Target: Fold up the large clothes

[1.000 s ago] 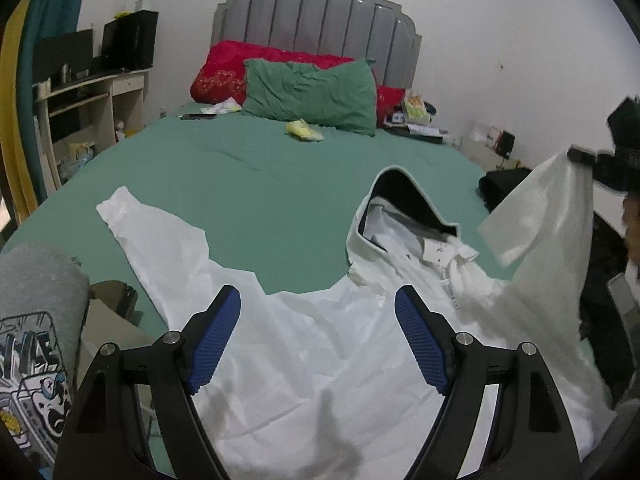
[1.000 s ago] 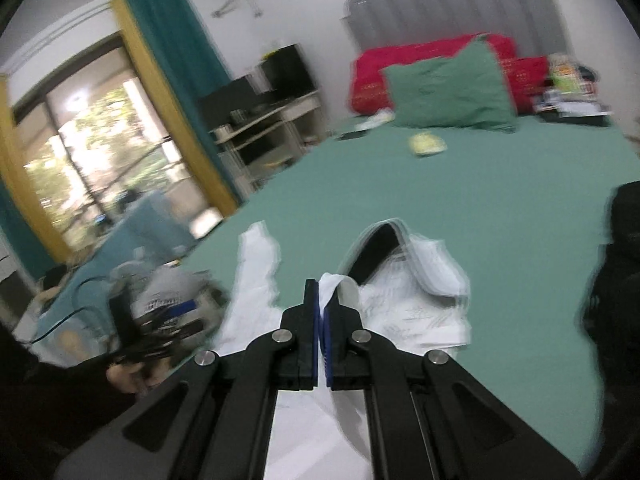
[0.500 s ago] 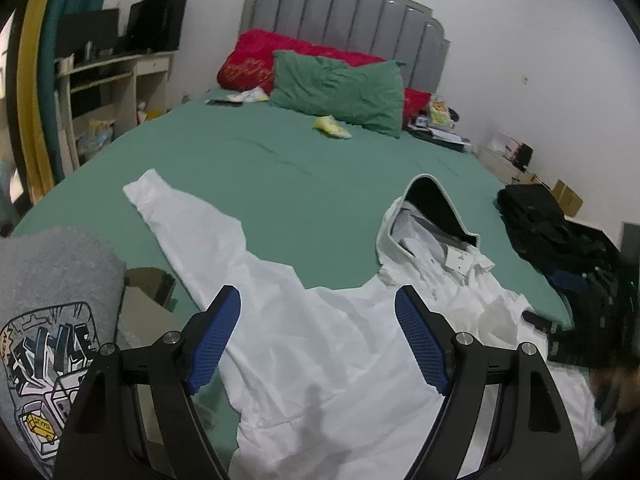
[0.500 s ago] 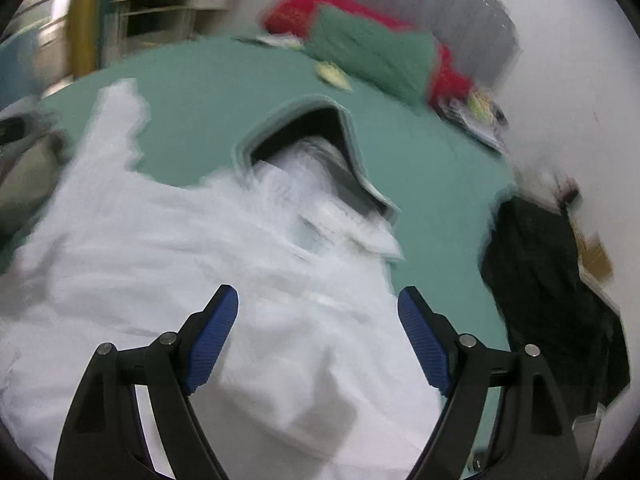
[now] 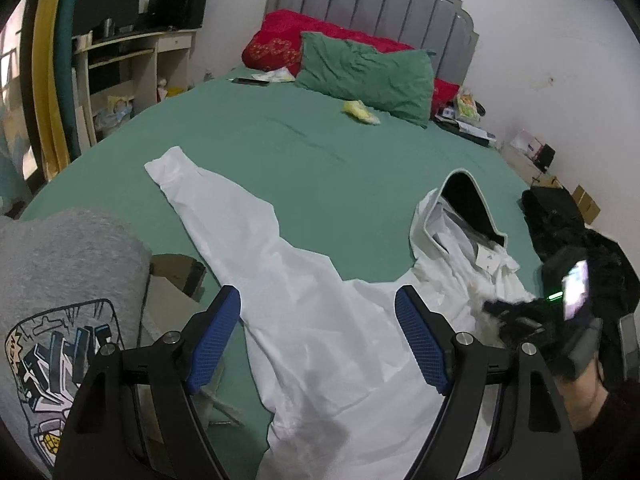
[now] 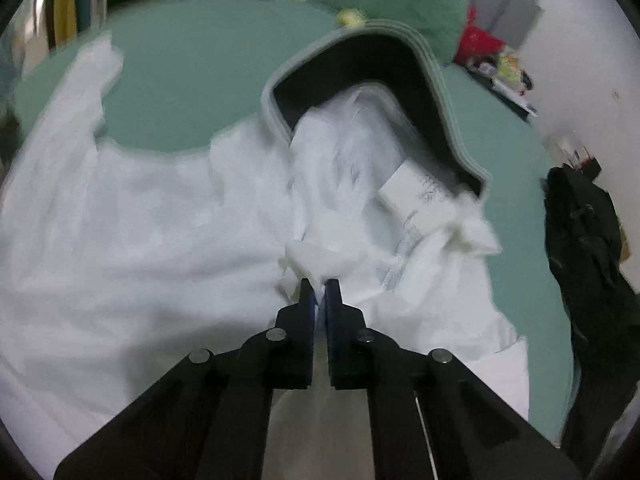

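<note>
My right gripper has just been closing and now pinches a bunch of the white jacket, just below its hood. My left gripper hangs open above the jacket's middle, gripping nothing. The jacket lies spread and rumpled on the green bed right ahead of both grippers, one sleeve stretched out beyond my left one. I judge the folding barely begun: no fold is made, sleeves and body all remain.
</note>
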`<control>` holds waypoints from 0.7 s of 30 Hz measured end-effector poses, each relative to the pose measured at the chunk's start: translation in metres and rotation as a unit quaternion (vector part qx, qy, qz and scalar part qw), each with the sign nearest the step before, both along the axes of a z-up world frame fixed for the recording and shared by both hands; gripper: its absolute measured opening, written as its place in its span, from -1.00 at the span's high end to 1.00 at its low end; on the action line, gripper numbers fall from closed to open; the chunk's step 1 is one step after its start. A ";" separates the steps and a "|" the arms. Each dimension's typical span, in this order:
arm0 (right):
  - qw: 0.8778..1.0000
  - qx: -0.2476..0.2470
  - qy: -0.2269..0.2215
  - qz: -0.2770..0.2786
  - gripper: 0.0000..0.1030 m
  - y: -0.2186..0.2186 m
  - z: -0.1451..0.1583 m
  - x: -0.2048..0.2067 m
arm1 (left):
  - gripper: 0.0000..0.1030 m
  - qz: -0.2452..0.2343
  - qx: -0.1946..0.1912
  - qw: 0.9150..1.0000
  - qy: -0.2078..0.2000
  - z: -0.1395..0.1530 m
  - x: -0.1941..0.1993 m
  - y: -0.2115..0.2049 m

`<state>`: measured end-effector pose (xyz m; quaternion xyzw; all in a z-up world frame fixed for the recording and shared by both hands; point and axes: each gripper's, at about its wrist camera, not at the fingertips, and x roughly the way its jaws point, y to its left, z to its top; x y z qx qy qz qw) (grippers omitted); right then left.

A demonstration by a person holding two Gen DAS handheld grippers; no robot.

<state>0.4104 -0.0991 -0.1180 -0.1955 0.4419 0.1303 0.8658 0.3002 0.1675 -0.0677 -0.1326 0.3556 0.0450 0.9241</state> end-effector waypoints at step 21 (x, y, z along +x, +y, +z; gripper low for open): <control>0.947 0.234 0.147 0.161 -0.23 0.050 0.027 -0.057 | -0.61 0.030 0.054 0.995 -0.073 0.025 -0.026 0.005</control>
